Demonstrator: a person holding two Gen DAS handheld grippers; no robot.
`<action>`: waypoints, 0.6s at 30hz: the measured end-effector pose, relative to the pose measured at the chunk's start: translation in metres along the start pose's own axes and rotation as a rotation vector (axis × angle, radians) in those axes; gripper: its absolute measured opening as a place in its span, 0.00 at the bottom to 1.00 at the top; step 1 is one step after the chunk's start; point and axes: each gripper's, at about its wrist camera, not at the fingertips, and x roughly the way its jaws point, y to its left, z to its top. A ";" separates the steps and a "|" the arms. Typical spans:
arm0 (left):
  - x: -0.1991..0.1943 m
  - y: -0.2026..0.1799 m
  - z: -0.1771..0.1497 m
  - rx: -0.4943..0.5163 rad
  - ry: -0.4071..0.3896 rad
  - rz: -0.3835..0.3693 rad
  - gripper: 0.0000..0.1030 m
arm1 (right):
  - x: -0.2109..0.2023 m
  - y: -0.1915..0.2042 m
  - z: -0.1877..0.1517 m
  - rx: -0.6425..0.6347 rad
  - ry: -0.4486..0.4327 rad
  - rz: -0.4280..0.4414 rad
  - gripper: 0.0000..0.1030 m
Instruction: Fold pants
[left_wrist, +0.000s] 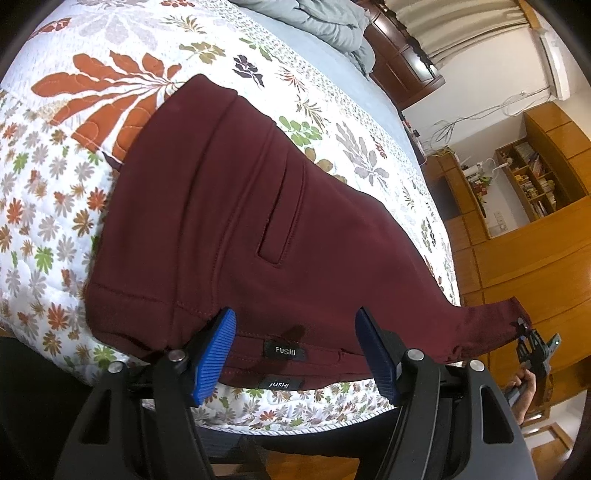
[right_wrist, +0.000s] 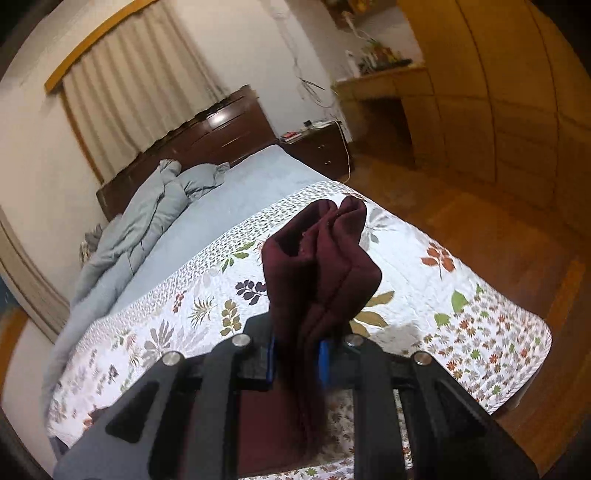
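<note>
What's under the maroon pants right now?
The maroon pants lie spread on the floral quilt, waistband near the open left tool. One end is lifted off the bed, clamped in the right tool. Whatever lies beneath the cloth is covered.

A bed (right_wrist: 236, 192) carries a white floral quilt (left_wrist: 48, 206) over its near part. Maroon pants (left_wrist: 229, 206) lie on the quilt, and a rumpled grey duvet (right_wrist: 147, 218) sits near the dark headboard (right_wrist: 221, 129).

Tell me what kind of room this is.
Most likely a home bedroom: a bed with a floral quilt, a dark headboard with curtains behind it, and wooden wardrobes. Maroon pants lie on the quilt.
</note>
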 end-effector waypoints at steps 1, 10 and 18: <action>-0.001 0.001 0.000 0.000 0.000 -0.004 0.66 | -0.001 0.009 0.000 -0.021 -0.001 -0.003 0.16; -0.008 0.005 -0.005 -0.005 -0.004 -0.031 0.66 | 0.006 0.068 -0.008 -0.179 -0.003 -0.017 0.16; -0.010 0.005 -0.005 -0.007 -0.006 -0.046 0.66 | 0.015 0.112 -0.022 -0.264 0.004 -0.033 0.16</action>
